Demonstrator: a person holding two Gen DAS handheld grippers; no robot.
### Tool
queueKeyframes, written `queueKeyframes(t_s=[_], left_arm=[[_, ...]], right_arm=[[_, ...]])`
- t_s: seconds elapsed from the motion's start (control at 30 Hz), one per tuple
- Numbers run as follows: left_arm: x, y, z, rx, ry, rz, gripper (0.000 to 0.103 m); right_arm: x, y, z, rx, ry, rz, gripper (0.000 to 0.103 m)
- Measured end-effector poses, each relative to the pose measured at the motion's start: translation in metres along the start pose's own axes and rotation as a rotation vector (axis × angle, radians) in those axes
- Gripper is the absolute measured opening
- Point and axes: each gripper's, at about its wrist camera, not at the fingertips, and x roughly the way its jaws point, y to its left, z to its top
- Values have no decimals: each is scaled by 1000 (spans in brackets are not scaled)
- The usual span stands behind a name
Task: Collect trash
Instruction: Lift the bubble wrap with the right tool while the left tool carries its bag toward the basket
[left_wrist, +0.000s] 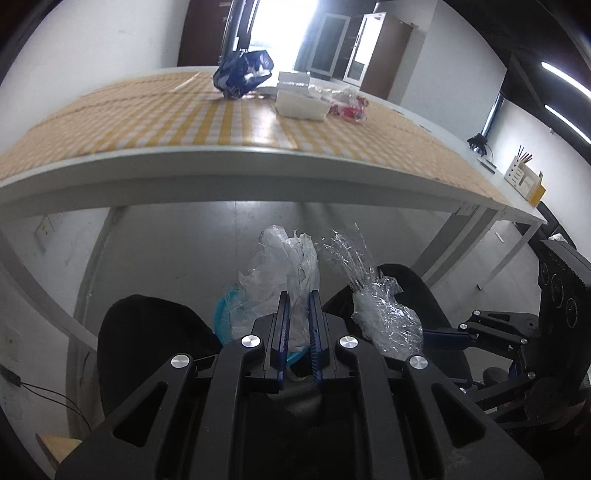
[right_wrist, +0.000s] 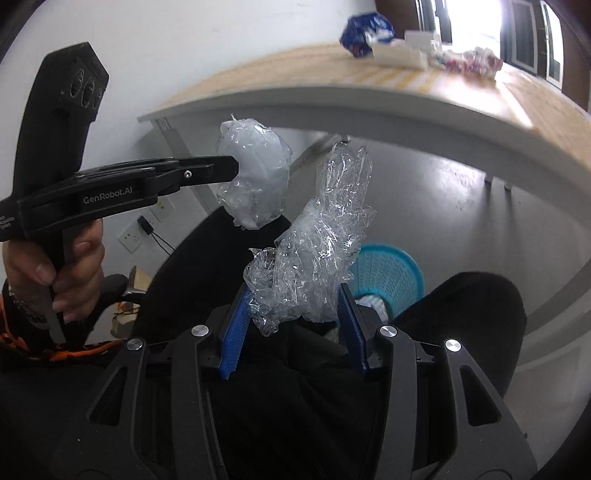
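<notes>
While the left tool (left_wrist: 298, 325) squeezes a soft white plastic bag (left_wrist: 286, 266), its two blue fingers (left_wrist: 282, 325) sit close together with the bag caught between them. In the left wrist view the blue basket (left_wrist: 226, 317) peeks out just below the bag and a bit to the left of it. A crinkly clear wrap (left_wrist: 384, 317) hangs to the right of the bag, and it may miss the basket, because it is not over it here. Far above the basket, on the bench (left_wrist: 221, 122), more trash waits: a blue wrapper (left_wrist: 242, 75), a white box (left_wrist: 301, 104) and a red packet (left_wrist: 349, 105).

Seen from the right wrist view, the right tool (right_wrist: 295, 321) holds the clear wrap (right_wrist: 317, 251) between wide-apart fingers (right_wrist: 236, 332), so the hold looks loose and the wrap could slip out early. The blue basket (right_wrist: 391, 273) lies to the right of the wrap. The left tool (right_wrist: 232, 170) holds the white bag (right_wrist: 255, 177) up and left of the basket, over dark trouser legs (right_wrist: 207, 266), so I think it could land on them. Thin plastic is light and may stick to the fingers or float off to the side.
</notes>
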Motion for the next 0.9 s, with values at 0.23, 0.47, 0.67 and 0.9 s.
queueKeyframes(t_s=[0.23,0.47,0.67,0.9], left_arm=[[56,13,-8,-26,84,9,9],[113,31,-9,-55,148,31,9],[162,51,-14,-126,245,25,9],[207,72,-16,-201,324,23,9]], right_arm=[[49,-28,-2,75,87,-41,44],[107,-58,0,145,198,-57,44],[149,-74,10,175,273,-61,44],[196,-92,23,199,356,-73,44]])
